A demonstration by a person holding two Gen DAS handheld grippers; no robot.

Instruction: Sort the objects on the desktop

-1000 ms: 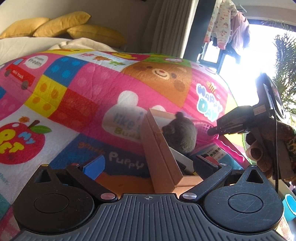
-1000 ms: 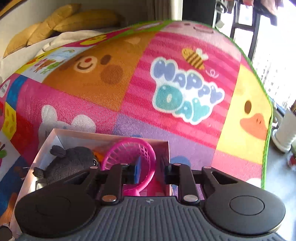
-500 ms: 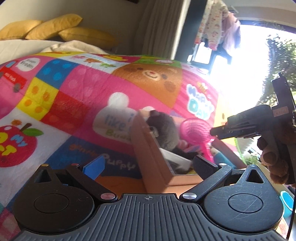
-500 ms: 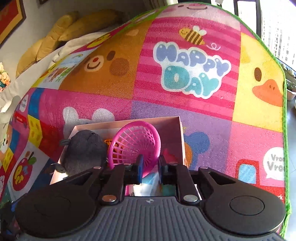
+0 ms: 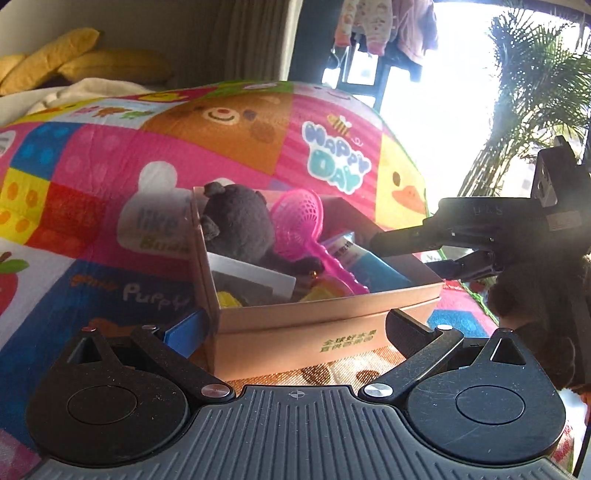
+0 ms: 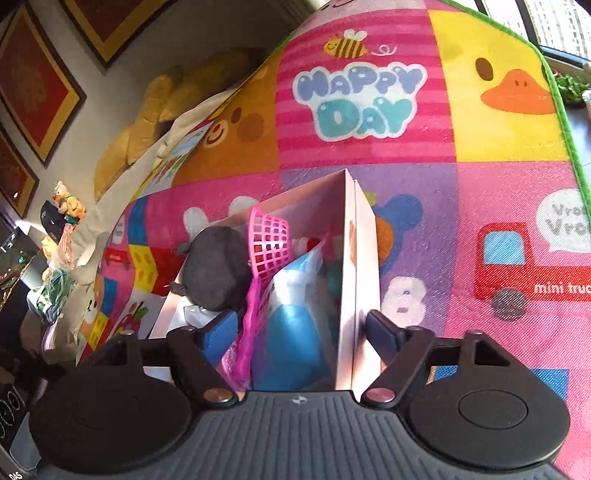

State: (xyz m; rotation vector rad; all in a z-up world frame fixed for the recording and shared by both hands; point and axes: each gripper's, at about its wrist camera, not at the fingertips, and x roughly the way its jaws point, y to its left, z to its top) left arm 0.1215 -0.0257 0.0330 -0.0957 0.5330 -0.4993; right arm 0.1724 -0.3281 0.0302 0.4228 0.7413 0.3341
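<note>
A tan cardboard box [image 5: 325,325] stands on the colourful play mat. It holds a dark plush toy [image 5: 240,221], a pink plastic scoop [image 5: 299,218], a blue and white packet [image 5: 365,266] and yellow items. My left gripper [image 5: 295,328] is open, its jaws either side of the box's near wall. My right gripper [image 6: 299,328] is open over the box's right end, one finger inside, one outside the wall [image 6: 354,266]. It also shows in the left wrist view [image 5: 413,247]. The plush [image 6: 218,269], scoop [image 6: 269,243] and packet [image 6: 295,314] lie below it.
The play mat [image 6: 369,103] covers the floor all round the box. Yellow cushions [image 5: 55,59] lie at the back left. A window with hanging clothes [image 5: 388,26] and a palm plant [image 5: 524,92] are at the back right. Framed pictures [image 6: 33,74] hang on the wall.
My right gripper has opened from nearly shut and dropped to straddle the box's right wall. My left gripper has swung round to face the box's long side.
</note>
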